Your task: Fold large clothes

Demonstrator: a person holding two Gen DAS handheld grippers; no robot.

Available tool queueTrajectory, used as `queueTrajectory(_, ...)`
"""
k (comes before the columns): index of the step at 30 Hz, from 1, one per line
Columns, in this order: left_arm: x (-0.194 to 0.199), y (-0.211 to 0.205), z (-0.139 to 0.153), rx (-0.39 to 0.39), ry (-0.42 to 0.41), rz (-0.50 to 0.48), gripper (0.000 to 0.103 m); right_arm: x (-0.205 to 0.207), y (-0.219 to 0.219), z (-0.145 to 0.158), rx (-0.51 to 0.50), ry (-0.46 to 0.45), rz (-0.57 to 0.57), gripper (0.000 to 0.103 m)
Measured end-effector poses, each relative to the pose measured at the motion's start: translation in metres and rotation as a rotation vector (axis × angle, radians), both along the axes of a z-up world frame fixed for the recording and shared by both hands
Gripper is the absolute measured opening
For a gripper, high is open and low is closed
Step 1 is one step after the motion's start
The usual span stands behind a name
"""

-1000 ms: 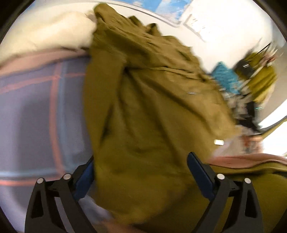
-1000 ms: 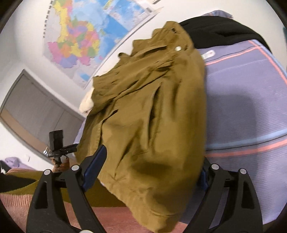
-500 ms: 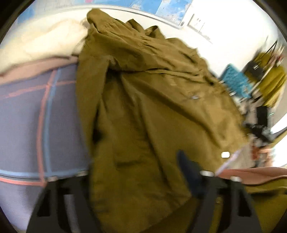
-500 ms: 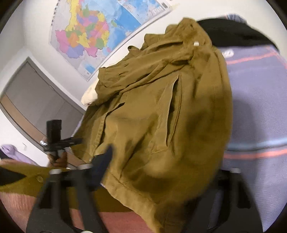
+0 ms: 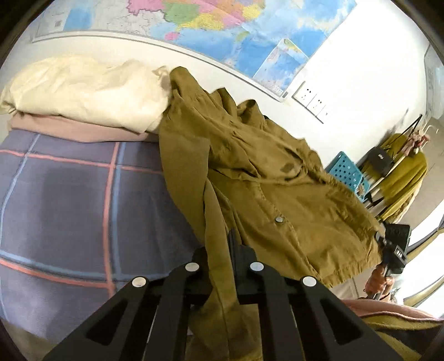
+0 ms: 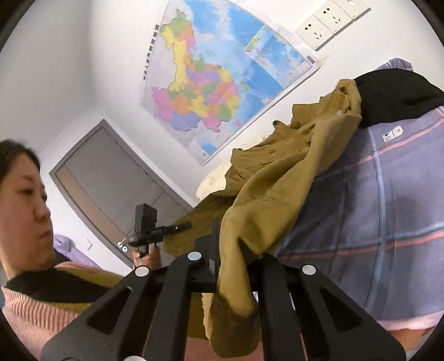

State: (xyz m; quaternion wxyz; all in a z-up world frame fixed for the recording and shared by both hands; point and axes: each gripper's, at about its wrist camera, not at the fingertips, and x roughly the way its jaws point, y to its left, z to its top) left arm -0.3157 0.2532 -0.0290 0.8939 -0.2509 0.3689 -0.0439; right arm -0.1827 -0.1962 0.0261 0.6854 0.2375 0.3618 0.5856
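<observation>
Olive-brown jacket (image 5: 272,194) spread on the blue checked bed cover (image 5: 69,200), beside the cream bedding (image 5: 83,91), left tool (image 5: 222,250) pinched tight on its hem, right tool (image 6: 230,244) pinched tight on another edge

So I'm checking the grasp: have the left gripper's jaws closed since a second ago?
Yes. The left gripper went from jaws wide apart to shut on the olive jacket, pinching its edge above the plaid bedspread.

White wall (image 6: 69,69), map (image 6: 211,83), grey door (image 6: 111,180), sockets (image 6: 330,19).
</observation>
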Motion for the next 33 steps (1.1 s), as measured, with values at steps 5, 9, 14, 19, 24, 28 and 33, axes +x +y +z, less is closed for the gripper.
queueTrajectory(5, 0.016, -0.008, -0.047, 0.014, 0.164, -0.079, 0.016, 0.006, 0.009, -0.044, -0.113, 0.114, 0.020, 0.023)
queueTrajectory(9, 0.020, -0.010, -0.058, -0.019, 0.174, -0.126, 0.046, 0.007, 0.003, -0.066, -0.131, 0.170, 0.020, 0.044)
queueTrajectory(14, 0.014, -0.022, -0.056, -0.005, 0.145, -0.224, 0.074, 0.001, 0.009, -0.086, -0.126, 0.226, 0.063, 0.042)
queueTrajectory(19, 0.014, -0.029, -0.057, 0.071, 0.167, -0.171, 0.009, 0.003, 0.002, -0.074, -0.032, 0.209, 0.036, 0.011)
queueTrajectory(24, 0.009, -0.012, -0.034, 0.002, 0.079, -0.125, 0.008, 0.010, 0.001, -0.025, 0.037, 0.103, 0.004, 0.006)
queueTrajectory(28, 0.009, 0.001, -0.011, -0.040, 0.012, -0.105, 0.008, 0.027, 0.007, 0.006, 0.058, 0.051, -0.008, 0.006)
queueTrajectory(33, 0.021, 0.022, 0.021, -0.073, -0.047, -0.053, 0.009, 0.056, 0.014, 0.032, 0.092, 0.022, -0.039, 0.006)
